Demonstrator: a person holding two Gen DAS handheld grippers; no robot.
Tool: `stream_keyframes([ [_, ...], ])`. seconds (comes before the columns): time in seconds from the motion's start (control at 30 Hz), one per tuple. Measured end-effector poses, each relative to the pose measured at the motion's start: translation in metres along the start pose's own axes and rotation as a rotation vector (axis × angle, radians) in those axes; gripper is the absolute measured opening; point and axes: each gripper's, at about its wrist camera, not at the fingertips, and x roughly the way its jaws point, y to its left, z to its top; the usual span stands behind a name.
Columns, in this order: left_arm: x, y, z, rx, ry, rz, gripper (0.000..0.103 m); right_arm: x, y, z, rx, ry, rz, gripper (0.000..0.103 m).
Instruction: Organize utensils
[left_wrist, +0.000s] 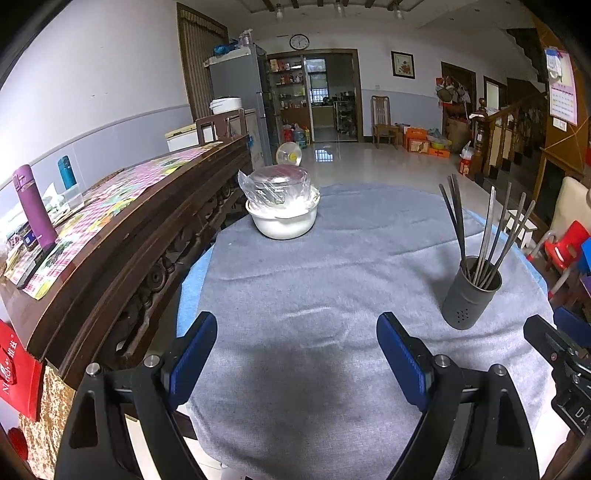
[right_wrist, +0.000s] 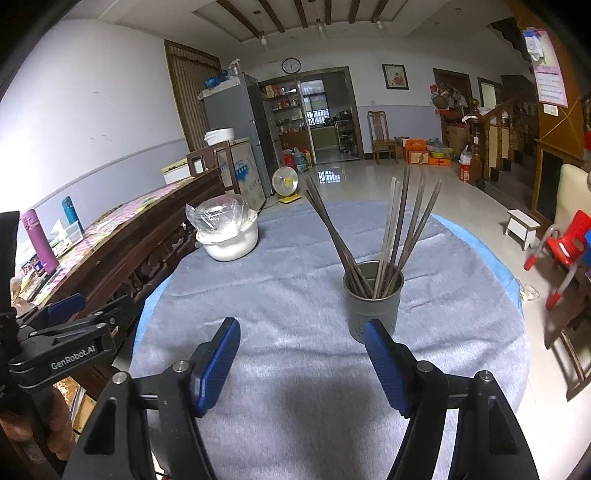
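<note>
Left gripper (left_wrist: 295, 354) and right gripper (right_wrist: 301, 360): jaws spread wide, empty, over bare grey cloth at the table's (right_wrist: 303, 266) near edge. Utensil holder (right_wrist: 373, 301) just ahead of right jaws, near the table's right edge, chopsticks (right_wrist: 391, 236) upright inside. White bowl (left_wrist: 282, 218), plastic-covered, far left edge.
</note>
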Motion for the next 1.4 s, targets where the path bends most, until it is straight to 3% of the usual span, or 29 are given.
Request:
stream_keyframes([
  [1.4, -0.001, -0.001, -0.001, -0.013, -0.019, 0.013, 0.088, 0.013, 0.003, 0.0, 0.015, 0.029, -0.026, 0.074],
])
